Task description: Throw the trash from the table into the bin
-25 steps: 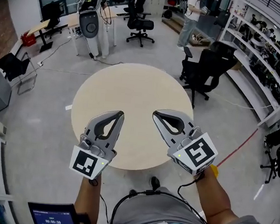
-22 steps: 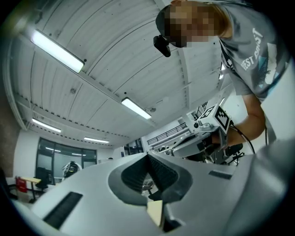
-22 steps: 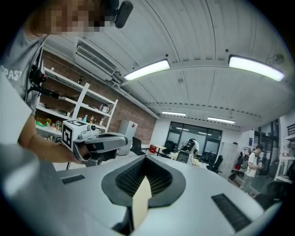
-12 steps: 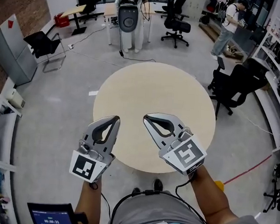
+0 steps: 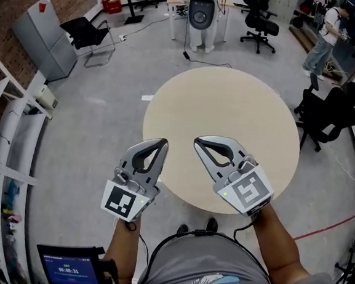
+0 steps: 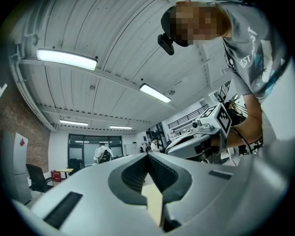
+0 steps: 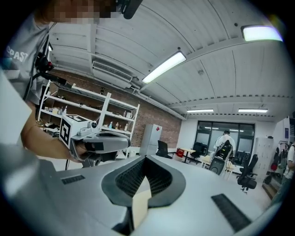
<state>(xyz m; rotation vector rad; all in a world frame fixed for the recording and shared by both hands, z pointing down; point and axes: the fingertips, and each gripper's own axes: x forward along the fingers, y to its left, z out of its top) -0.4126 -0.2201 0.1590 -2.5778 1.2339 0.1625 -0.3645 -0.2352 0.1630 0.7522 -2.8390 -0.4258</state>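
- The left gripper (image 5: 163, 142) has its jaws pressed together with nothing between them. Its tip reaches just over the near left rim of the round table (image 5: 230, 106), and its body hangs back over the floor (image 5: 98, 131).
- The right gripper (image 5: 197, 141) is likewise closed and empty, and lies over the near part of the table top, just beside the left one.
- Ahead of both tips the beige top runs open to its far rim. Left of the left gripper the floor is open as far as the shelving (image 5: 2, 172).
- Right of the right gripper, beyond the table's rim, stands a black office chair (image 5: 328, 114).
- The marker cubes (image 5: 123, 200) cover both hands.
- In each gripper view the grey jaws fill the lower half and hide the table.
- I cannot make out any trash or bin.
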